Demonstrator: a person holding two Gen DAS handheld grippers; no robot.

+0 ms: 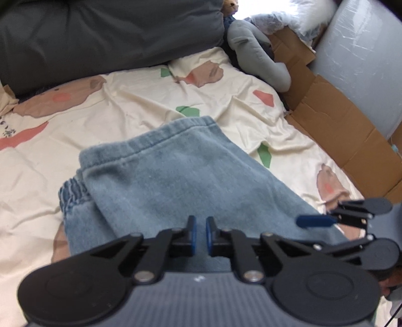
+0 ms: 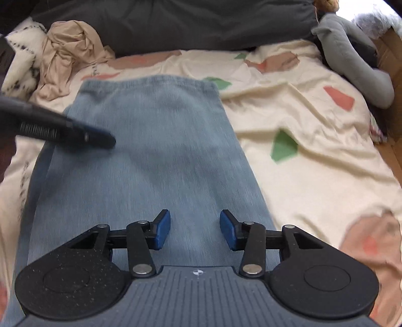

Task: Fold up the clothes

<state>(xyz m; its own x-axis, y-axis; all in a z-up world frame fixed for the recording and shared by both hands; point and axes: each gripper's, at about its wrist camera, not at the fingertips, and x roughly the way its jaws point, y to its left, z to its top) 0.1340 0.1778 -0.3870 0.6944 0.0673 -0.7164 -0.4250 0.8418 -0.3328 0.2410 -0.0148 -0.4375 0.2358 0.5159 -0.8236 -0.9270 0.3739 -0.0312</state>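
A: Where do we locate the garment?

B: We find the light-blue denim trousers (image 2: 150, 156) lying flat on the patterned bed sheet (image 2: 314, 156), folded lengthwise into a long strip. The hem end lies farthest from us in both wrist views. In the left wrist view an elasticated waistband (image 1: 72, 193) shows underneath at the left edge of the upper layer.

A: State of the left gripper (image 1: 200, 235)?

B: We see its blue pads nearly together, with a narrow gap between them and nothing in it. It hangs over the denim (from the right wrist view it enters as a dark blurred shape at the left, above the fabric).

A: And the right gripper (image 2: 195, 230)?

B: Its jaws stand apart, about half spread, and we see only bare denim in the gap. The pads grip nothing. Whether the tips touch the cloth we cannot tell.

A: Surroundings?

B: We note a dark grey cushion (image 2: 176, 22) along the far edge of the bed, a crumpled beige garment (image 2: 67, 55) at the far left, a grey soft toy (image 2: 356, 63) at the far right, and flattened cardboard (image 1: 339, 120) beside the bed.
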